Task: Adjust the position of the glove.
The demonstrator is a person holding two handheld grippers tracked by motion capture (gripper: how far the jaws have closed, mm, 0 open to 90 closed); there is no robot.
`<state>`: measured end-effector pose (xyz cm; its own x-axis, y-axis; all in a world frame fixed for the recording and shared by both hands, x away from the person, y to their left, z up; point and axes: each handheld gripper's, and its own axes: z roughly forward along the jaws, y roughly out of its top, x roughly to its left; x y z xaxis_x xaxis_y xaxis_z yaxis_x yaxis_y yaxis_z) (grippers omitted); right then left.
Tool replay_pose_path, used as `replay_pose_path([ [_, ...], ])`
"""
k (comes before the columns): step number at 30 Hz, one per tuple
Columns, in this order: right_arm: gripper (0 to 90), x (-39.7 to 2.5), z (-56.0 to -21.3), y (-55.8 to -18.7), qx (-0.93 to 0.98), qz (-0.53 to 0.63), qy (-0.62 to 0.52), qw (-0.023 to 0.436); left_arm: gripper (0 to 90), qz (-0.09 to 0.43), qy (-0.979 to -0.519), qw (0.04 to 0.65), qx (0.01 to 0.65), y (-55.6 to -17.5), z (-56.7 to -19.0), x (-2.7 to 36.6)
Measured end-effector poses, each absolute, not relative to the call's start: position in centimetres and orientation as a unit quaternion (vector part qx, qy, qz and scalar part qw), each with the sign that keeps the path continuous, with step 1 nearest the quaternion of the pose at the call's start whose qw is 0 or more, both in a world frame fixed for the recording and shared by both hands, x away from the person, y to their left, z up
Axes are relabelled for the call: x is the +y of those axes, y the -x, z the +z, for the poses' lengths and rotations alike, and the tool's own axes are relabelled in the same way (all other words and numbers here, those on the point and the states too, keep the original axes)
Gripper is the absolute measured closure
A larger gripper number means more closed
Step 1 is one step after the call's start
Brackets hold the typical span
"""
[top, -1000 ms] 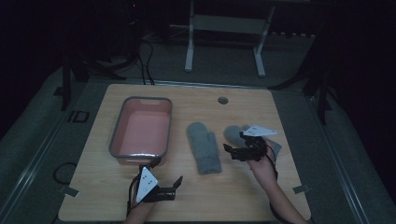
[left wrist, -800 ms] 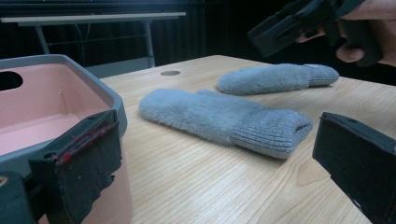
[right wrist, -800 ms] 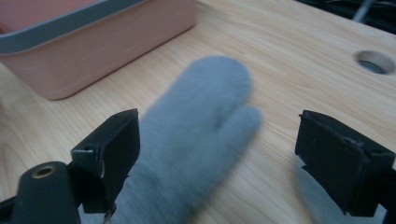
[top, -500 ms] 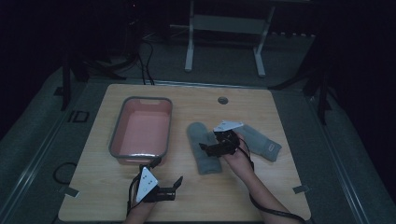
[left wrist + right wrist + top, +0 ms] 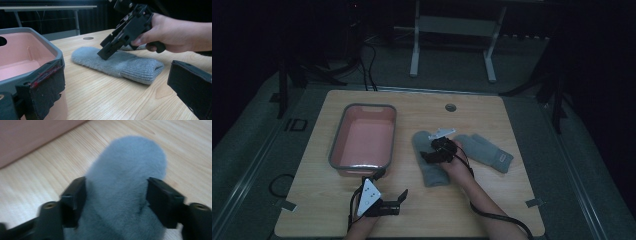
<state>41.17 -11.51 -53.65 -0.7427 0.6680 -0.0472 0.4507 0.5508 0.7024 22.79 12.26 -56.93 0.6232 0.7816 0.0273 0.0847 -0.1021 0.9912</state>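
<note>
In the high view, a pale wooden tabletop (image 5: 492, 200) stands in a dark room with grey floor and a metal frame (image 5: 452, 30) behind. Right of the pink tub (image 5: 362, 140) lies a grey mitten (image 5: 424, 167), the right tool (image 5: 428, 156) over it; a second mitten (image 5: 489, 152) lies further right. The left tool (image 5: 396, 200) rests below the tub, jaws apart.

The left gripper view shows the mitten beside the tub's wall.

In the right gripper view, the jaws straddle the mitten, spread wide, pads at its sides.

A grey mitten (image 5: 120, 62) lies on the table (image 5: 105, 97). A hand (image 5: 172, 35) presses the right gripper (image 5: 106, 51) onto it. A pink bin (image 5: 27, 62) stands left.
</note>
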Motion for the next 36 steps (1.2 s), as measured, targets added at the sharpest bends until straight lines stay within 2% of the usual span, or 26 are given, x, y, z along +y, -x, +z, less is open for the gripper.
replay_pose_path([
  [7, 47.2, -11.2, -55.1, -41.2, 0.865, 0.343, -0.338, 0.142, 1.5, 0.294, -0.681, 0.591, 0.318, -22.8, -56.9, 12.3],
  [9, 58.3, -11.0, -55.2, -40.9, 0.862, 0.345, -0.342, 0.147, 1.5, 0.295, -0.681, 0.590, 0.318, -22.8, -56.9, 12.3],
  [13, 72.8, -10.7, -55.2, -40.2, 0.857, 0.347, -0.346, 0.159, 1.5, 0.294, -0.682, 0.589, 0.318, -22.8, -56.9, 12.2],
  [15, 77.3, -10.9, -54.9, -40.0, 0.847, 0.352, -0.369, 0.149, 1.5, 0.294, -0.682, 0.589, 0.319, -22.8, -56.9, 12.3],
  [17, 78.3, -11.3, -54.4, -39.7, 0.832, 0.364, -0.396, 0.137, 1.5, 0.293, -0.681, 0.590, 0.319, -22.8, -56.9, 12.3],
  [24, 78.6, -12.6, -51.7, -37.3, 0.805, 0.373, -0.434, 0.155, 1.5, 0.295, -0.682, 0.588, 0.318, -22.8, -56.9, 12.2],
  [27, 78.6, -13.3, -51.3, -36.6, 0.798, 0.373, -0.450, 0.144, 1.5, 0.296, -0.682, 0.588, 0.318, -22.8, -56.9, 12.2],
  [31, 78.5, -14.0, -51.9, -36.3, 0.787, 0.373, -0.474, 0.131, 1.5, 0.296, -0.682, 0.588, 0.319, -22.8, -56.9, 12.2],
  [32, 78.3, -14.2, -52.8, -36.2, 0.782, 0.372, -0.487, 0.116, 1.5, 0.296, -0.682, 0.588, 0.319, -22.8, -56.9, 12.2],
  [36, 77.6, -14.0, -54.5, -36.0, 0.781, 0.369, -0.492, 0.106, 1.5, 0.295, -0.683, 0.587, 0.318, -22.8, -56.9, 12.2],
])
